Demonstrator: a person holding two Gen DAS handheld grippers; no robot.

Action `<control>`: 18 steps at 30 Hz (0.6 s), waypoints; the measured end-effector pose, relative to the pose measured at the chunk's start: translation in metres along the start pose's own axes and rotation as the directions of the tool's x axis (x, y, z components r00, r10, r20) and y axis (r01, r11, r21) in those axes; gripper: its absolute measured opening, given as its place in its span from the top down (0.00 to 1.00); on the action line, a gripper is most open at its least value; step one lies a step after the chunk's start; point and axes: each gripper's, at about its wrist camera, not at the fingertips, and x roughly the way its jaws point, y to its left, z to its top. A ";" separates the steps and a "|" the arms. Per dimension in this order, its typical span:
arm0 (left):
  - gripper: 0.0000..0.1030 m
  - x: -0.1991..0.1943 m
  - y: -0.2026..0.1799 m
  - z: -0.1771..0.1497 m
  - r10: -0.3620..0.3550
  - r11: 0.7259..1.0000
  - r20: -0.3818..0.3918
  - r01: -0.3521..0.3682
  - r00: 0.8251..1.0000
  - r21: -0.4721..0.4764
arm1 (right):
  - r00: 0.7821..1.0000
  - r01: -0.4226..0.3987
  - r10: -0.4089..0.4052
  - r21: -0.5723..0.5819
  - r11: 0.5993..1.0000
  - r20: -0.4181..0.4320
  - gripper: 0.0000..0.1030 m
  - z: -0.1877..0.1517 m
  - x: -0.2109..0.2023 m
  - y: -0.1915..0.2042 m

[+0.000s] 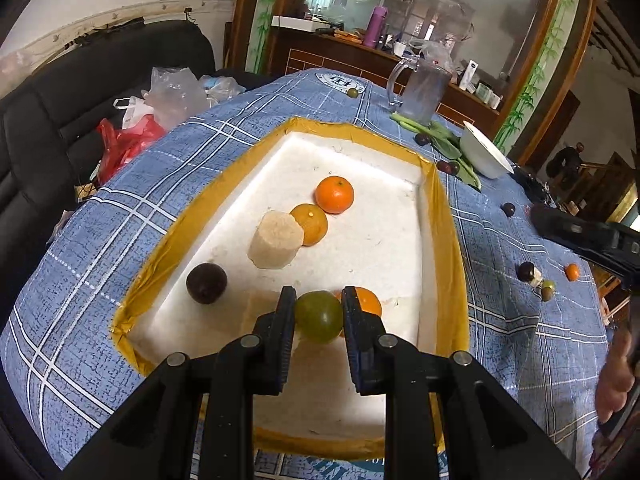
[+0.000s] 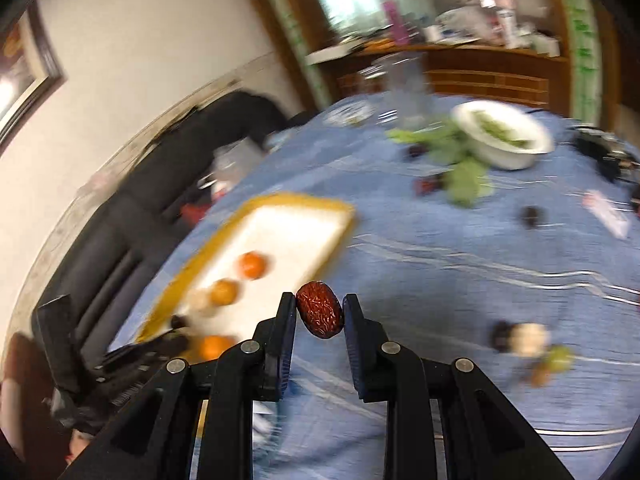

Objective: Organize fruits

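Observation:
My left gripper (image 1: pixel 319 300) is shut on a green fruit (image 1: pixel 319 316) and holds it over the near end of the white foam tray (image 1: pixel 400 168) with a yellow taped rim. In the tray lie two oranges (image 1: pixel 335 194) (image 1: pixel 310 224), a pale cut cylinder (image 1: pixel 276 245), a dark plum (image 1: pixel 206 283) and another orange (image 1: pixel 370 301) behind the green fruit. My right gripper (image 2: pixel 319 306) is shut on a wrinkled red date (image 2: pixel 320 314), held above the blue cloth to the right of the tray (image 2: pixel 320 216). The right wrist view is blurred.
Loose small fruits (image 1: pixel 526 271) (image 1: pixel 572 272) (image 1: pixel 508 209) lie on the blue checked tablecloth (image 1: pixel 120 208) right of the tray. A white bowl (image 1: pixel 484 152), green leaves (image 1: pixel 440 136) and a glass jug (image 1: pixel 422 90) stand at the far right. Plastic bags (image 1: pixel 132 132) lie on a black sofa at left.

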 end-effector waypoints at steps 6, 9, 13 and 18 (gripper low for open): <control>0.78 -0.002 0.005 0.000 -0.010 1.000 0.002 0.010 1.000 -0.006 | 0.997 -0.014 0.006 -0.100 0.995 -0.079 0.74 -0.004 0.056 0.055; 0.64 -0.003 0.005 0.000 -0.035 0.999 0.003 0.035 0.999 -0.009 | 0.994 0.006 -0.021 -0.131 0.991 -0.111 0.74 -0.010 0.077 0.068; 0.47 -0.010 0.004 0.001 -0.046 0.999 0.024 0.046 0.999 -0.011 | 0.993 0.024 -0.043 -0.160 0.987 -0.112 0.74 -0.014 0.085 0.072; 0.42 -0.014 0.001 0.002 -0.057 0.998 0.030 0.057 0.998 -0.007 | 0.994 0.039 -0.056 -0.166 0.985 -0.097 0.62 -0.014 0.082 0.073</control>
